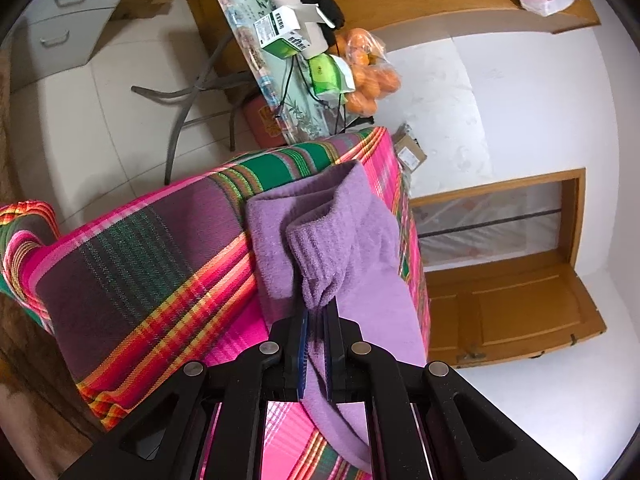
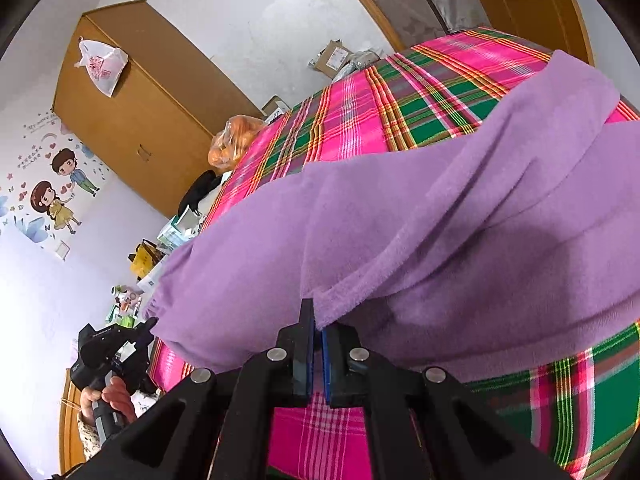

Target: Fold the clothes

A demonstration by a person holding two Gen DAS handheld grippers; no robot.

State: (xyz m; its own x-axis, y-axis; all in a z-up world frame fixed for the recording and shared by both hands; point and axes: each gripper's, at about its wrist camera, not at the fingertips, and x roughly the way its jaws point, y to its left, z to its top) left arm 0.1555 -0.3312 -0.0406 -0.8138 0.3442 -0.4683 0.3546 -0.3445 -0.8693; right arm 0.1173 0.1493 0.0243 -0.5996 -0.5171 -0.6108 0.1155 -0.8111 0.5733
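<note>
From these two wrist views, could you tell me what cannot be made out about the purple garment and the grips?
- Purple garment: whole shape cut off at the right wrist view's edge.
- Ribbed cuff: pinched end hidden between the left gripper's fingers.
- Right gripper: how much fabric it holds is hidden by an overhanging fold.

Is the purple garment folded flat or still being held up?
Held up: purple garment is pinched by left hand-held gripper and right hand-held gripper, draped in loose layers.

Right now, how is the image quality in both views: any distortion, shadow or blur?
Left wrist view: strong fisheye bending, dark corners; the purple garment is sharp, pinched in the left gripper. Right wrist view: same bending; a soft shadow lies on the garment beyond the right gripper; the plaid cloth is bright, without glare.
</note>
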